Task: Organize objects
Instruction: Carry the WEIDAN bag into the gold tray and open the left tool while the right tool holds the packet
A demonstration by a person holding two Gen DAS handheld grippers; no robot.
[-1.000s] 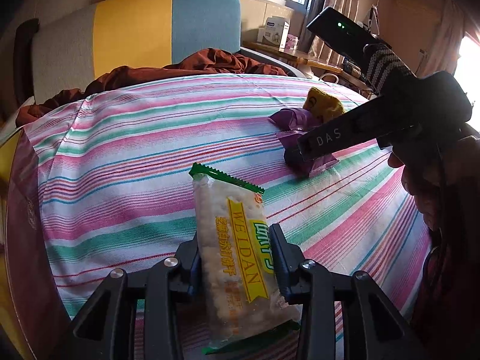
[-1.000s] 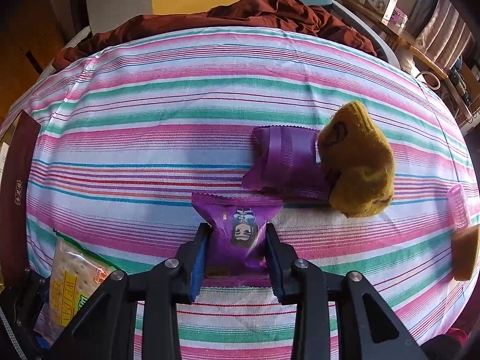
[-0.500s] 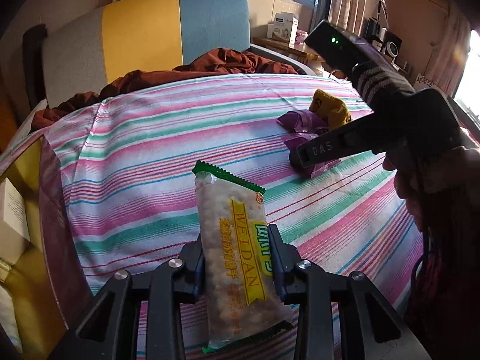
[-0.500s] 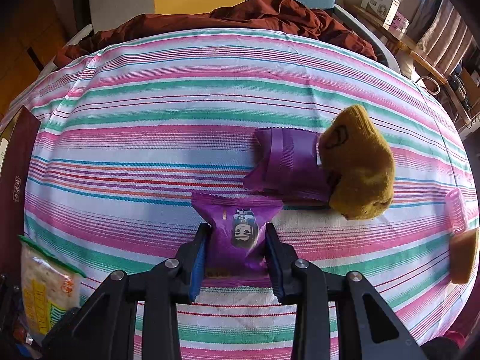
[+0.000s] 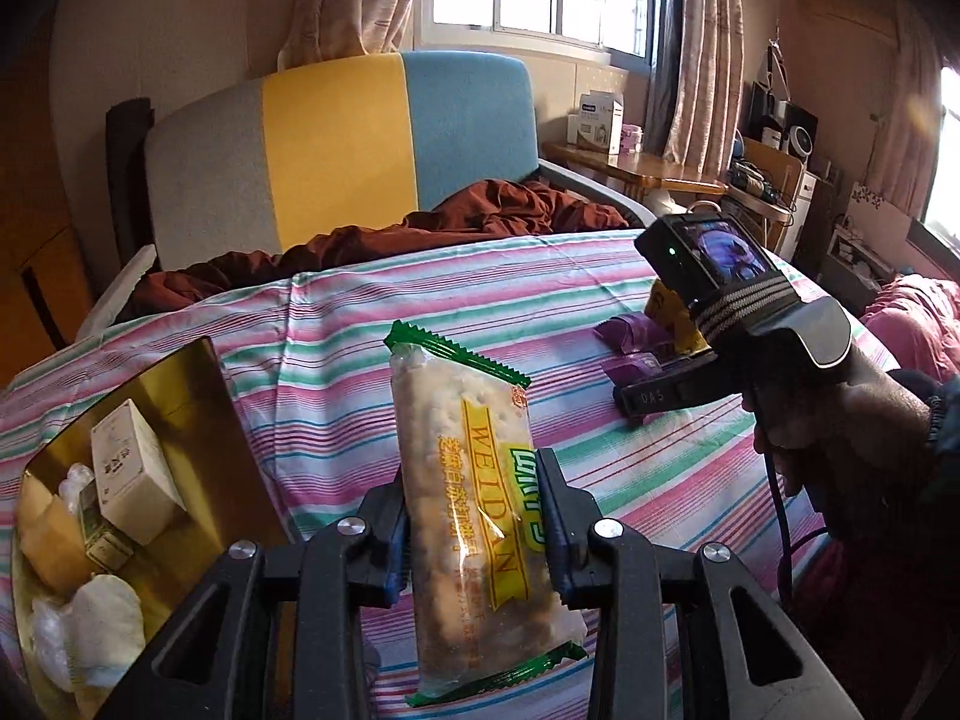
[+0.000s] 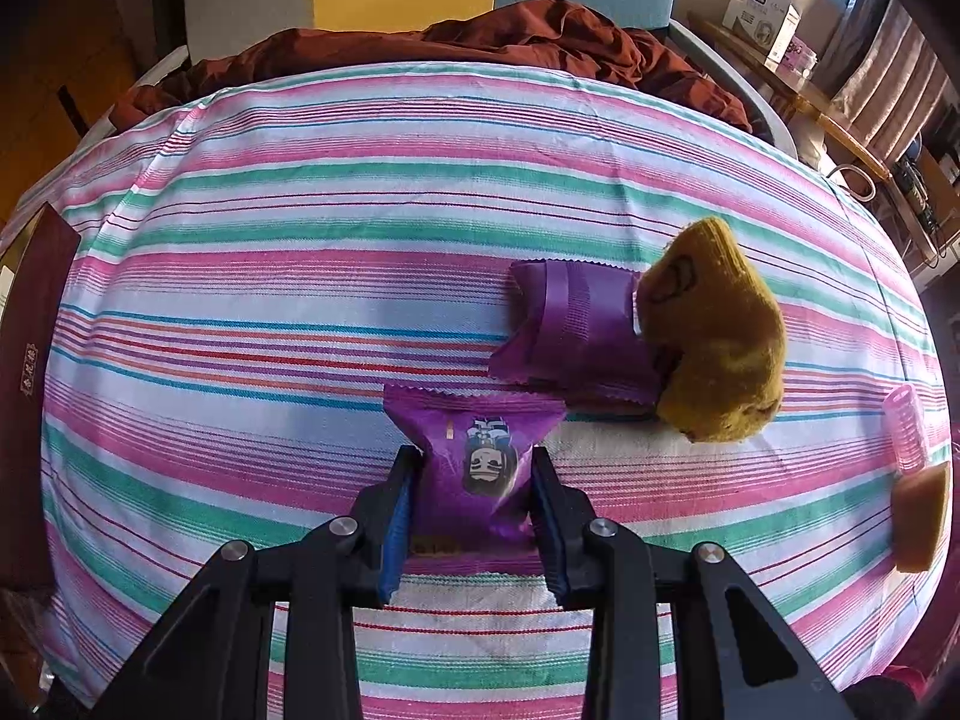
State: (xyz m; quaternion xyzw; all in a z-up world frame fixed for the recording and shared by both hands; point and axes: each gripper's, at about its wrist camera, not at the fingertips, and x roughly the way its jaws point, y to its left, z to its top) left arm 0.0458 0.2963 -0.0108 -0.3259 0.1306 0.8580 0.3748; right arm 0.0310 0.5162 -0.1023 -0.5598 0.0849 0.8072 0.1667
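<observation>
Cracker packet (image 5: 474,498), "WEIDAN", pinched upright in left gripper (image 5: 477,525) above striped bedsheet (image 5: 336,324). Purple snack pouch (image 6: 477,468) on that sheet, clamped by right gripper (image 6: 474,504). Beyond it, second purple pouch (image 6: 570,336) touching mustard plush toy (image 6: 714,342).

**Count of items on and beside the striped cloth**

Purple snack packets: two (image 6: 477,468) (image 6: 576,330). Cracker packet (image 5: 474,510): one. Yellow plush toy (image 6: 714,339): one. Pink hair roller (image 6: 907,429): one. Grippers: two (image 5: 474,531) (image 6: 474,513). Gold-lined box (image 5: 192,384): one.
</observation>
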